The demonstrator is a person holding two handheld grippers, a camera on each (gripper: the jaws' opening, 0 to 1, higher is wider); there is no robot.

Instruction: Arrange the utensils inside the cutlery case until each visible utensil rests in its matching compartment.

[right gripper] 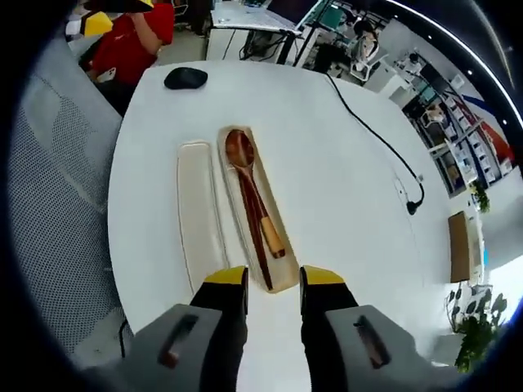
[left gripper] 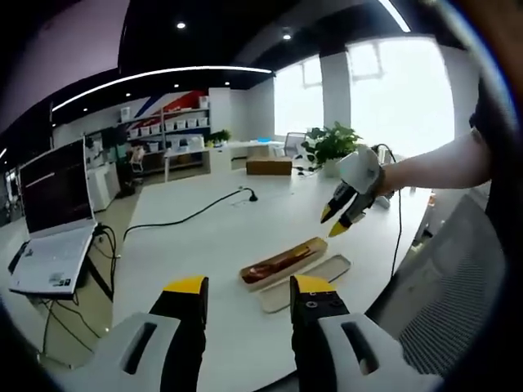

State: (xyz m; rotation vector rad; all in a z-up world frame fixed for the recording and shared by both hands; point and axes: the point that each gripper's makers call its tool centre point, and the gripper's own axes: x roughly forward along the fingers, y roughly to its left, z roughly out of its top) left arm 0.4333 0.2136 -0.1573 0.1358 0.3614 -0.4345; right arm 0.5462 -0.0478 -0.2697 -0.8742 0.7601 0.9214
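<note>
Cutlery case [right gripper: 255, 214], one long open tray, lies on the white table [right gripper: 343, 180] just ahead of the right gripper [right gripper: 274, 282], whose jaws stand apart and empty. It holds one wooden spoon [right gripper: 245, 167] and what look like dark chopsticks [right gripper: 258, 233]. One lid [right gripper: 198, 208] lies alongside, near the table's edge. Left gripper [left gripper: 249, 292] hangs parted, empty, farther back. Beyond, bare tabletop, one black cable [right gripper: 376, 135].
</note>
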